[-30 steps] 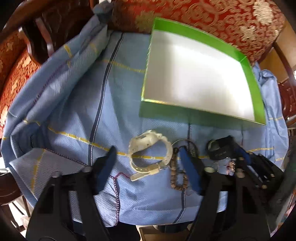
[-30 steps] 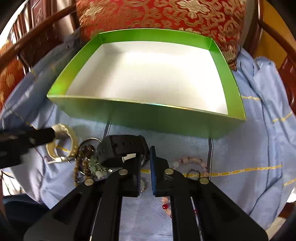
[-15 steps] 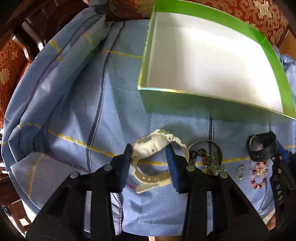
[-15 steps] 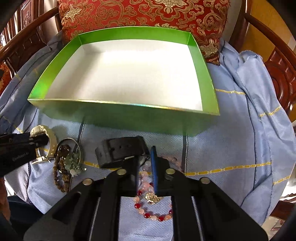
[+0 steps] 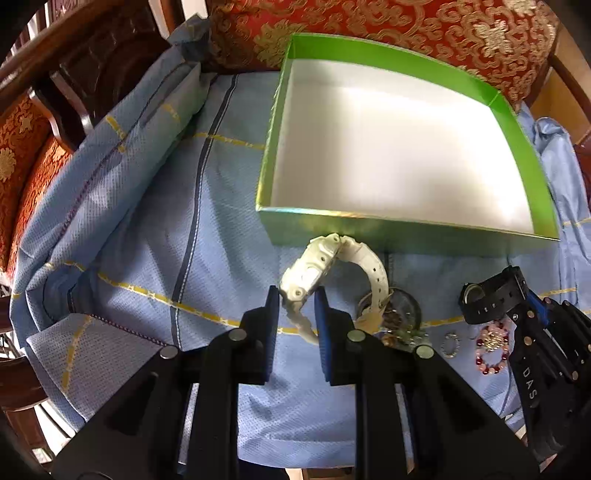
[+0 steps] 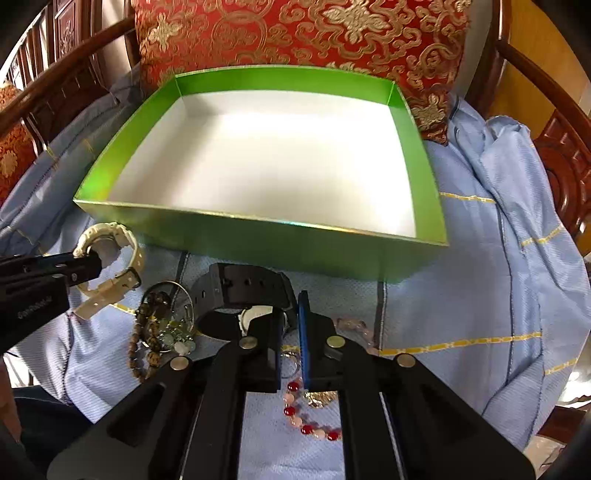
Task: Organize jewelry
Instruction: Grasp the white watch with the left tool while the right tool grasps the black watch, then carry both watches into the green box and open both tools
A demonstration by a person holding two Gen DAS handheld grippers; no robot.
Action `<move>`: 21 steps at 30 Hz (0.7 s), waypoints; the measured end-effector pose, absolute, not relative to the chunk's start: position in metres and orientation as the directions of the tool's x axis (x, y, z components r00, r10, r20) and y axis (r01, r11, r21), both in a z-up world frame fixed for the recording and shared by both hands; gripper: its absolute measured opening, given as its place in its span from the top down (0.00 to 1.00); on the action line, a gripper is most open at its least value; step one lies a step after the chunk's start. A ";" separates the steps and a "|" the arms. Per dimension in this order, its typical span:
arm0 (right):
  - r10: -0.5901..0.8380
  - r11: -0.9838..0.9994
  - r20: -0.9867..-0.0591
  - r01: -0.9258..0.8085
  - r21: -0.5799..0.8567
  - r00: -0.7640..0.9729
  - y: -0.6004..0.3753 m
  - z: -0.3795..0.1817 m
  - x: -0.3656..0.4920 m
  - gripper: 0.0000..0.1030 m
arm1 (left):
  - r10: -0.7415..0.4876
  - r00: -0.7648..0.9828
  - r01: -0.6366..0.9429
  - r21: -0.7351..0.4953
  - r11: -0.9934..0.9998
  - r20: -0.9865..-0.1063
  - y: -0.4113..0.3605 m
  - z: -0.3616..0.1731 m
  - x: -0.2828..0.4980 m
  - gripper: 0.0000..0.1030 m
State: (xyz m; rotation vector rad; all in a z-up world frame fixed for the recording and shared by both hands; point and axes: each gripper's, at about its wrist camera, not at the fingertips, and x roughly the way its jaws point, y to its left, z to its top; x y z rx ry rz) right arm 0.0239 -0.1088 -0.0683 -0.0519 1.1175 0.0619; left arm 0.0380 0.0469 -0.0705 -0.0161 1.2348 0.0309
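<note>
My left gripper is shut on a white watch, lifted above the blue cloth, near the front wall of the green box. It also shows in the right wrist view. My right gripper is shut on a black watch, raised just before the box; the black watch also shows in the left wrist view. The box's white inside holds nothing.
On the cloth lie a brown bead bracelet, a bangle with green charms, a small ring and a red-and-pink bead bracelet. A red cushion and wooden chair arms stand behind the box.
My left gripper closed on the white watch and lifted it toward the box. My right gripper lifted the black watch off the cloth, uncovering the red-and-pink bracelet.
</note>
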 end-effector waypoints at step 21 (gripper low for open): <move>0.000 0.997 -0.903 -0.071 -0.034 0.430 -0.116 -0.067 0.014 0.92 | -0.040 0.393 0.018 -0.036 0.999 -0.919 0.042 -0.047 0.025 0.81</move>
